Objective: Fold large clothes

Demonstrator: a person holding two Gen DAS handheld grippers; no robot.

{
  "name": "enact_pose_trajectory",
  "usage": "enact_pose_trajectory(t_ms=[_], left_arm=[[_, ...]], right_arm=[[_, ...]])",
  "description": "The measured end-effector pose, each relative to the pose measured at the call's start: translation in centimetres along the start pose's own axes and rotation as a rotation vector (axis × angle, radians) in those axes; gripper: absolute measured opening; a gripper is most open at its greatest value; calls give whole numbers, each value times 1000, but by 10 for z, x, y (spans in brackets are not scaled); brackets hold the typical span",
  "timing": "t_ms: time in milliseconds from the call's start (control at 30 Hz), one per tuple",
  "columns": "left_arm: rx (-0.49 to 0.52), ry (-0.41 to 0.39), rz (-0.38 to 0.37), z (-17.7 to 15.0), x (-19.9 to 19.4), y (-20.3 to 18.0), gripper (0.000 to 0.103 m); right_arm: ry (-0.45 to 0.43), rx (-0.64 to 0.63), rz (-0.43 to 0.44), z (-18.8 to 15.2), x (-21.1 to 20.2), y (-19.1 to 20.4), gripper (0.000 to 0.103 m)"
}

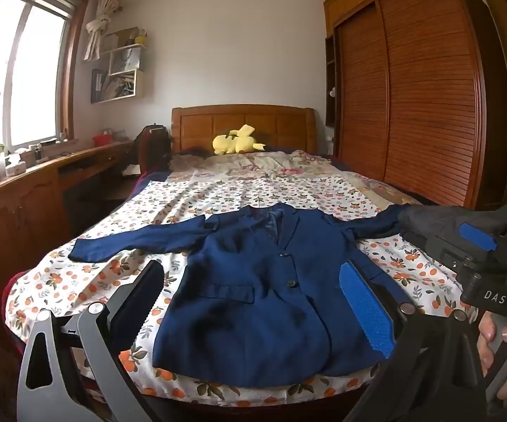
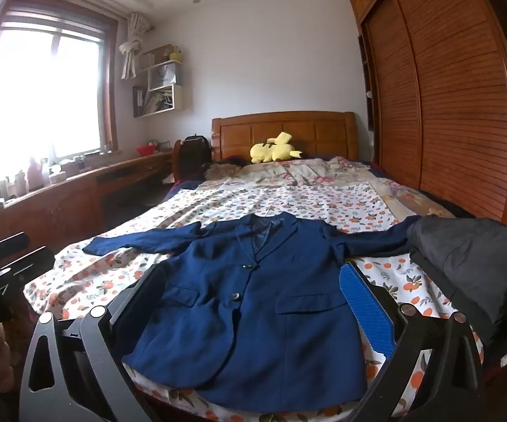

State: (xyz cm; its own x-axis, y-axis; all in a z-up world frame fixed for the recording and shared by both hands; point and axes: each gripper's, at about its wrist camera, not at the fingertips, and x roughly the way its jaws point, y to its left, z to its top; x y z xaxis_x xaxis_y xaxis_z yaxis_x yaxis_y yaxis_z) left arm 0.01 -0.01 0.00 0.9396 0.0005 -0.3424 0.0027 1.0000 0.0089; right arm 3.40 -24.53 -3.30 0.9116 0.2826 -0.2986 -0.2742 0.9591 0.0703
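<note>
Both sets of jaws gape empty over the bed's (image 1: 88,281) near edge; blue jacket (image 1: 253,299) lies flat, unfolded. Next, I'd pinch a sleeve (image 1: 141,242).

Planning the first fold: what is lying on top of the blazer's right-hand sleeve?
A dark grey garment covers the end of the navy blazer sleeve; the cuff beneath is hidden.

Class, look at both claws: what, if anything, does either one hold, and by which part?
Nothing: the left claw and right claw are open above the blue jacket.
</note>
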Motion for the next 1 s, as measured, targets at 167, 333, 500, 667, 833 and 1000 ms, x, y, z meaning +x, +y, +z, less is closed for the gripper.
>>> enact_pose_trajectory(t_ms=[167, 333, 500, 667, 833, 1000], left_arm=[[2, 1, 2, 0, 1, -1, 101], [-5, -3, -1, 0, 0, 1, 101], [-3, -5, -1, 0, 0, 0, 101], [-3, -6, 0, 0, 0, 0, 101], [-7, -6, 3, 2, 0, 0, 101], [-8, -6, 4, 8, -3, 1, 101]], right_arm=[[-3, 1, 0, 0, -1, 0, 96], [-8, 2, -1, 0, -3, 0, 96], [-9, 2, -2, 1, -2, 0, 96], [-12, 4, -2, 1, -2, 0, 96], [-13, 3, -2, 1, -3, -1, 96], [-14, 4, 2, 1, -3, -1, 96]])
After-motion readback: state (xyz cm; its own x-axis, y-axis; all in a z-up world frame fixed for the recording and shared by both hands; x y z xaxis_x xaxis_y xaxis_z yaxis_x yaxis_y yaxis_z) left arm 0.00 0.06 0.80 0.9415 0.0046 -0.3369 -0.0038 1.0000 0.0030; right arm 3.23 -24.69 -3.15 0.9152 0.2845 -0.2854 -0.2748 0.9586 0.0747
